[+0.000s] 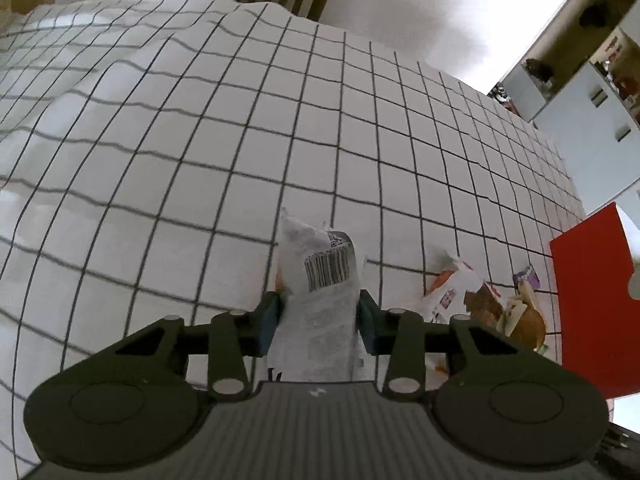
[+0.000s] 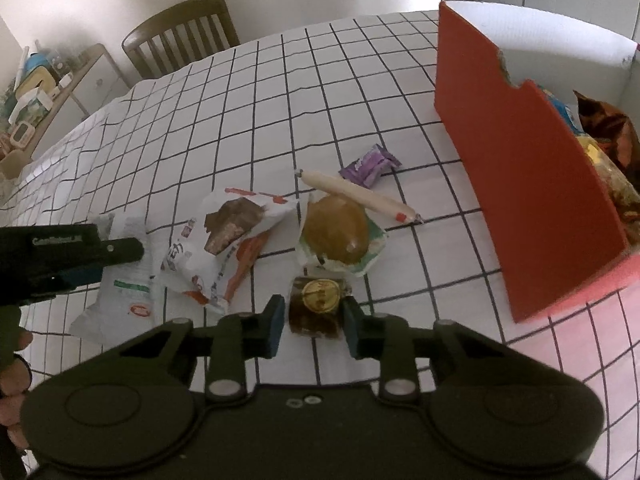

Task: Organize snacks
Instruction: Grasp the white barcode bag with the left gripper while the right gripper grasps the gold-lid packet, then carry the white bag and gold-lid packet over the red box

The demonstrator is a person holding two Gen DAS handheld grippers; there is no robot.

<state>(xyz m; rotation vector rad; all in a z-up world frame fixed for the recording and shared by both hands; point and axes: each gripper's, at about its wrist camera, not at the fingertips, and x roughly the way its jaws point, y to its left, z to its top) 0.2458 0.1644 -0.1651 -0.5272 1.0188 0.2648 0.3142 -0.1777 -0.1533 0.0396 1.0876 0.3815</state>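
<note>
My left gripper (image 1: 319, 316) is shut on a white snack packet (image 1: 320, 268) with a barcode, pads pressing both its sides. From the right wrist view, that left gripper (image 2: 108, 264) sits at the left edge over the same white packet (image 2: 120, 300). My right gripper (image 2: 314, 324) is shut on a small dark brown snack (image 2: 318, 304) with a gold sticker, which rests on the checked tablecloth (image 2: 248, 112). Just beyond lie a wrapped bun (image 2: 336, 236), a white-and-orange packet (image 2: 224, 248), a sausage stick (image 2: 360, 194) and a purple candy (image 2: 370, 166).
A red box (image 2: 520, 168) stands at the right with several snack bags inside; it shows at the right edge in the left wrist view (image 1: 588, 300). A wooden chair (image 2: 184, 36) stands at the table's far side. A person's hand (image 2: 14, 380) holds the left gripper.
</note>
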